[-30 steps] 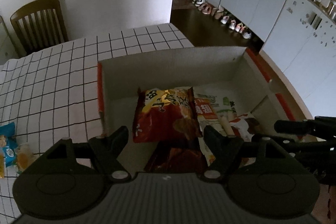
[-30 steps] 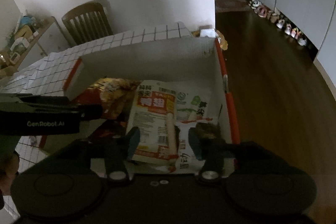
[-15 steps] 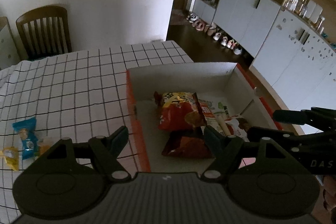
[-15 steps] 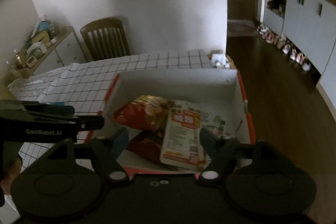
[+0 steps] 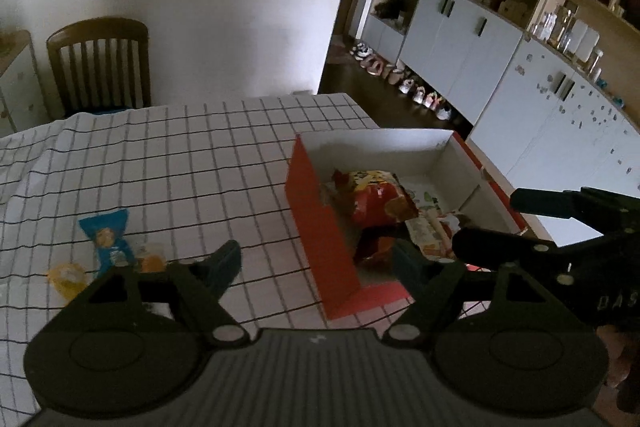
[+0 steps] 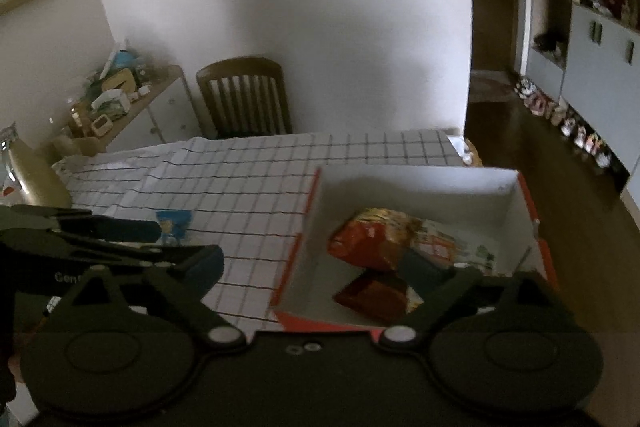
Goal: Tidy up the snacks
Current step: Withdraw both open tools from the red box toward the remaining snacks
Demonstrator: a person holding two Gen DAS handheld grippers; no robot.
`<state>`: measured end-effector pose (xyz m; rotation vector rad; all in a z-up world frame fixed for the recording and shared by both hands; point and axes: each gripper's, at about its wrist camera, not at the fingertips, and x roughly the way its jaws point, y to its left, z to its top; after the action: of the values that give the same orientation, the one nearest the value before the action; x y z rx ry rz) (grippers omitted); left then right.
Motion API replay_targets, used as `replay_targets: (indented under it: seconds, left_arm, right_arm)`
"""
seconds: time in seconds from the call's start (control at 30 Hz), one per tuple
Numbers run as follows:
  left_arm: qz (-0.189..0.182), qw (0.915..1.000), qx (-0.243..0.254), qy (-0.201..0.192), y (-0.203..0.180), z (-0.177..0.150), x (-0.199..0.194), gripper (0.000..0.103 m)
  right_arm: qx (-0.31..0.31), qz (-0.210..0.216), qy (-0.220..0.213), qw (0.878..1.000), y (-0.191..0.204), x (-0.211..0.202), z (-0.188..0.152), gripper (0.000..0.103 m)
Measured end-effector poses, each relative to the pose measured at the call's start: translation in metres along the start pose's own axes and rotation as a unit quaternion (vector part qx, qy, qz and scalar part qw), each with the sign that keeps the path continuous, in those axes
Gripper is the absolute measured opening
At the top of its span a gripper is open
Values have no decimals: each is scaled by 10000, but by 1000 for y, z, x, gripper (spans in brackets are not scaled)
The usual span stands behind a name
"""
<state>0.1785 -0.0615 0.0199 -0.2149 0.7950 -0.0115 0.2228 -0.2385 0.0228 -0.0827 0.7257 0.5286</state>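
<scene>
Checked-cloth surface point(image 5: 180, 163), dim room. Both claws, left claw point(image 5: 316, 267) and right claw point(image 6: 316, 263), have just been opening, nothing between. Red box point(image 5: 320, 227) right-centre holds bagged snacks; blue packet point(image 5: 108, 235) lower left remains. Risk: low light, mis-aimed grab.

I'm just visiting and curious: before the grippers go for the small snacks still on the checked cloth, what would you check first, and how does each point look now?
1. Left hand-held gripper open and empty: ok; its jaws have just been opening, nothing between them.
2. Right hand-held gripper open and empty: ok; jaws have just been opening, nothing held.
3. Red bag and white packet lie inside the box: ok.
4. Blue snack and yellow snacks lie outside the box on the tablecloth: not ok, not yet sorted.
5. Room left in the box: ok, bare floor shows.
6. How many small snacks remain: cannot tell, too dim.
</scene>
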Motion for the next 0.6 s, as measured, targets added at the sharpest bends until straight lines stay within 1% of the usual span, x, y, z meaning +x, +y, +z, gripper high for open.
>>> replay_targets:
  seconds: [0.27,0.37,0.43,0.47,0.6]
  left_arm:
    - [17,9998,-20,-182,44,-13,-32,86]
    - [57,9997,-112,-210,66,-18,-42,91]
    - [89,9995,-196,-248,82,-22,-47,98]
    - [101,9993,-239,-264,90,-23,-50,100]
    - [227,9980,-466,-366,125,-27,-56,101]
  right_arm:
    - [-71,113,-147,9998,47,1,-4,102]
    - [-124,149,-147,9997,64,5,-6,102]
    - [-172,149,-121,9997,77,8,-8,102]
    - [-189,155,-108,9996,82,10,-9,102]
    - [-220,170,-14,9996,101,20,-14,102]
